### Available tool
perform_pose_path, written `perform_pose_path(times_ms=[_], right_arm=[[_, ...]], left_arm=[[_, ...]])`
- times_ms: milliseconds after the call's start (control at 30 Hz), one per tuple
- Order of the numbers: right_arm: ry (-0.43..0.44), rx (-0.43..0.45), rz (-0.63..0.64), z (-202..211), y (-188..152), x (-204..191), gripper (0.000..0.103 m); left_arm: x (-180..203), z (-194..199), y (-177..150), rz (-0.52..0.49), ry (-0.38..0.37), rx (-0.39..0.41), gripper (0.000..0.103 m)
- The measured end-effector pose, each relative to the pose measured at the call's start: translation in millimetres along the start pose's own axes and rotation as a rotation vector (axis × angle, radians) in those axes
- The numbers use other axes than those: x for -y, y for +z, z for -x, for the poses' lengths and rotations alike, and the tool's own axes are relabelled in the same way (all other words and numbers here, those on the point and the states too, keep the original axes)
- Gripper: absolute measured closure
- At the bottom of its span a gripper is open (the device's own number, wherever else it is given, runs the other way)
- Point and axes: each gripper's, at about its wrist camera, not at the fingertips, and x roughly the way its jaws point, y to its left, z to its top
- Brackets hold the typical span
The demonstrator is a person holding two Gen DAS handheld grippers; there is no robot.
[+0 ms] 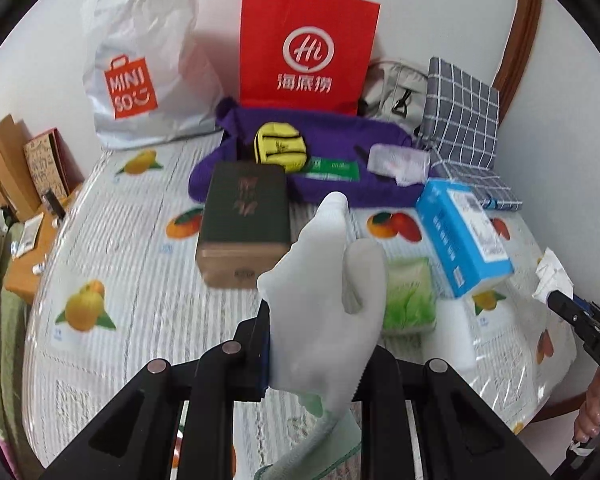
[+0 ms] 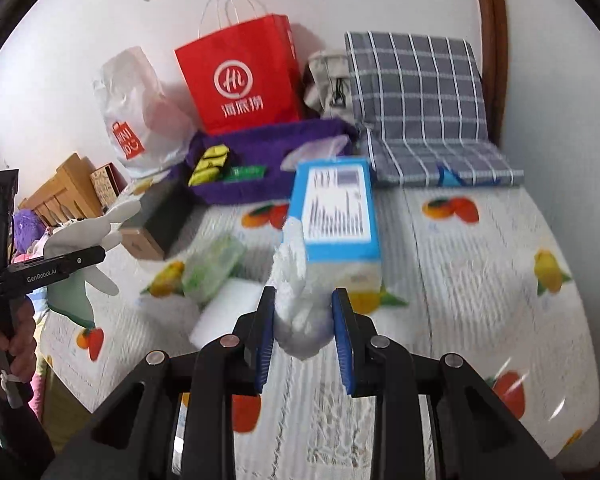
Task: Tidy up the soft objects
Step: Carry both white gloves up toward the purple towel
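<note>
Two white gloves aloft over the fruit-print bed — one glove (image 1: 324, 300) pinched flat in the left claw (image 1: 312, 364), fingers pointing up and away, the other glove (image 2: 300, 304) bunched in the right claw (image 2: 304, 336) — purple tray (image 1: 340, 148) far, dead ahead, roughly equidistant.

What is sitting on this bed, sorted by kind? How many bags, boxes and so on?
Shopping bags: 2, red paper bag and white plastic bag.
Boxes: 2, dark green box and blue box.
Gloves held in tongs: 2, left glove and right glove.
Tissue packs: 1, green pack.
Total: 7.
</note>
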Motion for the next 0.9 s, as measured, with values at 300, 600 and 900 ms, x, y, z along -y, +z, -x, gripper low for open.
perform_pose_path(times_ms=[300, 600, 900], right_arm=[[-0.008, 0.055, 0.024, 3, 44, -12, 0.076], [0.012, 0.110, 0.058, 1, 86, -27, 0.076], [0.043, 0.132, 0.066, -21, 124, -34, 0.075]], left_arm=[[-1, 4, 35, 0.005, 0.016, 0.040, 0.083], [-19, -2, 66, 0.049, 0.041, 0.055, 0.083], [-26, -18, 99, 0.075, 0.027, 0.066, 0.083]])
